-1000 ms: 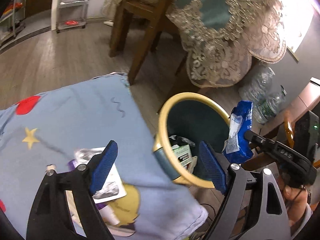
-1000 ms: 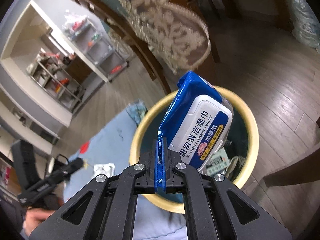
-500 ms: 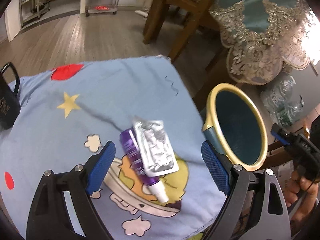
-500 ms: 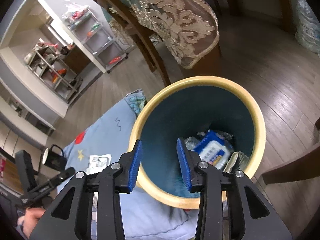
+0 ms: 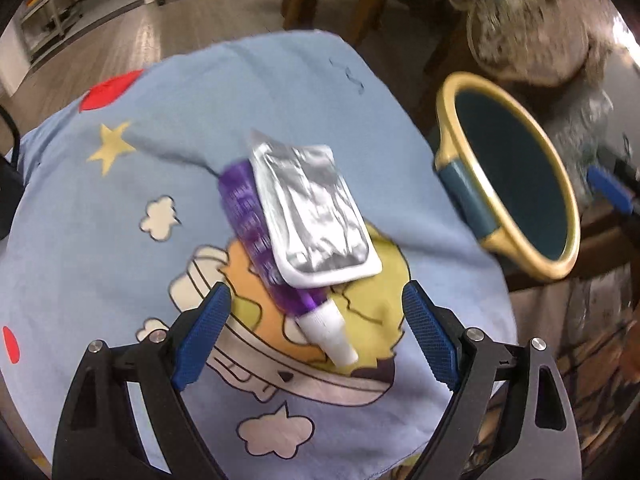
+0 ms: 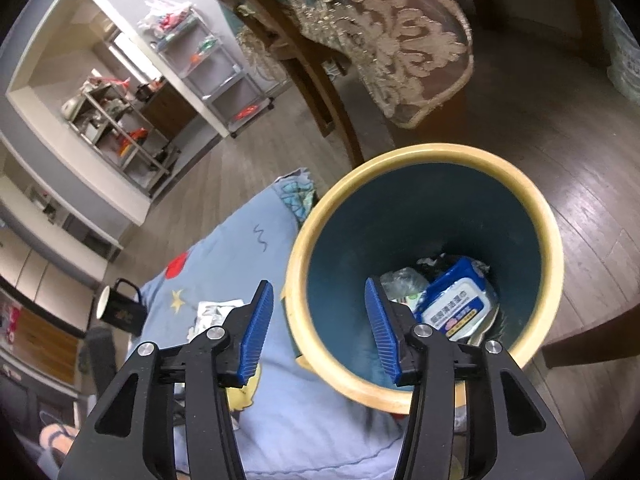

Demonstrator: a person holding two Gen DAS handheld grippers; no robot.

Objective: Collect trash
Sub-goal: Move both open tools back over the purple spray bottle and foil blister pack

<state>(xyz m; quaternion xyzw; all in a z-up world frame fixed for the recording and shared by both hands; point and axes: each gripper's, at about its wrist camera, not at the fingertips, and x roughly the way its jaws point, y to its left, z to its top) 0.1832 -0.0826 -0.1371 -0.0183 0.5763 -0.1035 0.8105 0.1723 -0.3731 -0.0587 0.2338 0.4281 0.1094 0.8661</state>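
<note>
Hovering with left gripper (image 5: pixel 316 320) jaws spread wide, empty, just short of silver foil pouch (image 5: pixel 312 216) lying on purple tube (image 5: pixel 260 236). Likely light, crinkly, slippery; pinching across near edge.

Blue cartoon cloth (image 5: pixel 280 92), purple tube (image 5: pixel 256 236), black mug (image 6: pixel 120 310)

Floor (image 6: pixel 560 128): grey-brown wood planks.
Chair (image 6: pixel 320 64): dark wood, draped with lace cover (image 6: pixel 400 40).
Shelving (image 6: pixel 216 60): metal racks set against grey wall.

Both wrist views look down; share bin (image 5: pixel 508 176).
</note>
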